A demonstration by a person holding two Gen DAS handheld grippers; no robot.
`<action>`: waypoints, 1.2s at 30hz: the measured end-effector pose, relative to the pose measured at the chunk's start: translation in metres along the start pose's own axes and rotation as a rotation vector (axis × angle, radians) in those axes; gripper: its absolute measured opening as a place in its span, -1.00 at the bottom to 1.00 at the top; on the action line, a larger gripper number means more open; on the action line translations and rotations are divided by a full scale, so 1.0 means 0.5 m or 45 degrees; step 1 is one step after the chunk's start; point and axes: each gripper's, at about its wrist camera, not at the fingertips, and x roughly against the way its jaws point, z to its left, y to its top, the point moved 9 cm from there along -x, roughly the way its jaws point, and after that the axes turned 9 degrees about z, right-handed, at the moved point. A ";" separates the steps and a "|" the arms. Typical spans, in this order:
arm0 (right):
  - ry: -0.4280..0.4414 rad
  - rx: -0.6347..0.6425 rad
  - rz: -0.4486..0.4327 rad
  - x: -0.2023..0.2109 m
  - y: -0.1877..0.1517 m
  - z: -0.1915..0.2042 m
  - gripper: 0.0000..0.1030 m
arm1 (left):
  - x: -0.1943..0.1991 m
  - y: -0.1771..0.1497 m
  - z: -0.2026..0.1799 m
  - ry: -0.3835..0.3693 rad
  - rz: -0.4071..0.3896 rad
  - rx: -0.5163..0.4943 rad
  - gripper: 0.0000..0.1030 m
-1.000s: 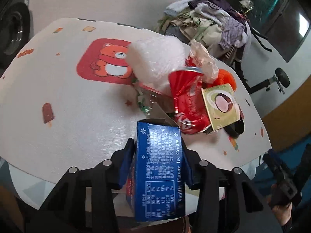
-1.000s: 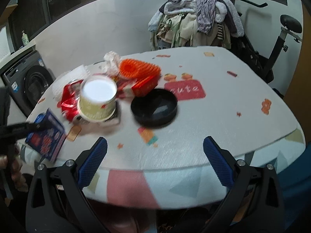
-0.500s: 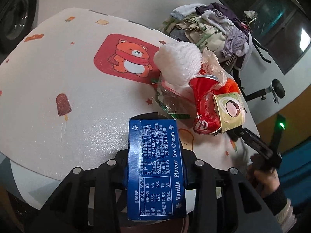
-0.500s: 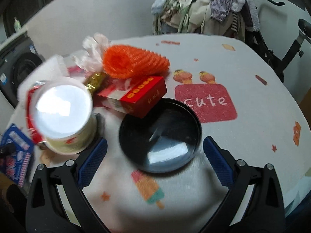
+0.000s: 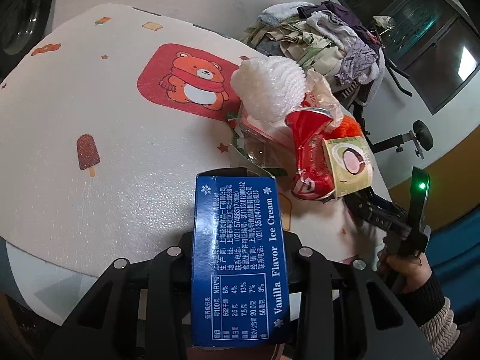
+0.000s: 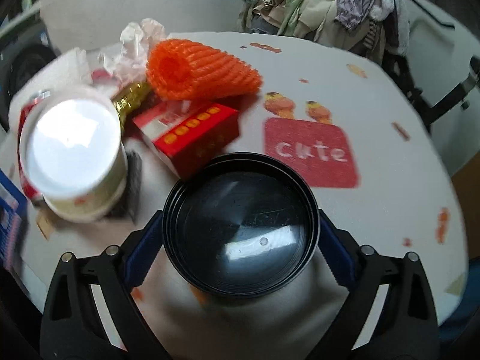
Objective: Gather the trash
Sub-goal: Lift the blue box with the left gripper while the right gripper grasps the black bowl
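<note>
Compared with a second ago, the right tool (image 6: 240,234) is seen much lower and nearer the black round bowl (image 6: 240,228), which was then well ahead of it on the tabletop (image 6: 390,210) and is now bracketed by the two blue pads at the lower centre of the right wrist frame; the jaws are spread wide, a pad just beside each side of the rim, and contact cannot be confirmed, so the bowl is judged not yet gripped. In the left wrist frame the left tool (image 5: 238,258) is clamped on the blue vanilla ice cream carton (image 5: 240,258), which fills the lower centre; its jaws have just been closing a little on the carton, and the grip is judged firmer than before. The remaining trash is piled at centre right of that frame: a white foam net (image 5: 270,87), a crushed red can (image 5: 309,156) and a paper cup (image 5: 348,165), with an orange foam net (image 6: 201,69) and a red box (image 6: 195,138) shown in the right wrist frame. One item is thus secured and a second is lined up; closing on the bowl is judged the next step.
</note>
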 end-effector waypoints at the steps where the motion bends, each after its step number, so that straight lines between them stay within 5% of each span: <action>1: -0.013 -0.004 0.002 0.006 -0.006 -0.009 0.82 | 0.003 -0.002 -0.003 -0.004 -0.003 -0.003 -0.31; 8: 0.082 -0.162 -0.131 0.105 -0.042 -0.063 0.82 | 0.039 -0.021 -0.033 -0.037 -0.034 -0.056 -0.31; 13: 0.210 -0.150 -0.263 0.181 -0.080 -0.009 0.82 | 0.075 -0.049 -0.076 -0.032 -0.059 -0.201 -0.31; 20: 0.375 -0.139 -0.312 0.224 -0.155 0.083 0.82 | 0.112 -0.135 -0.112 -0.019 -0.058 -0.403 -0.31; 36: 0.444 0.051 -0.430 0.272 -0.275 0.186 0.82 | 0.041 -0.330 -0.105 0.083 0.021 -0.762 -0.30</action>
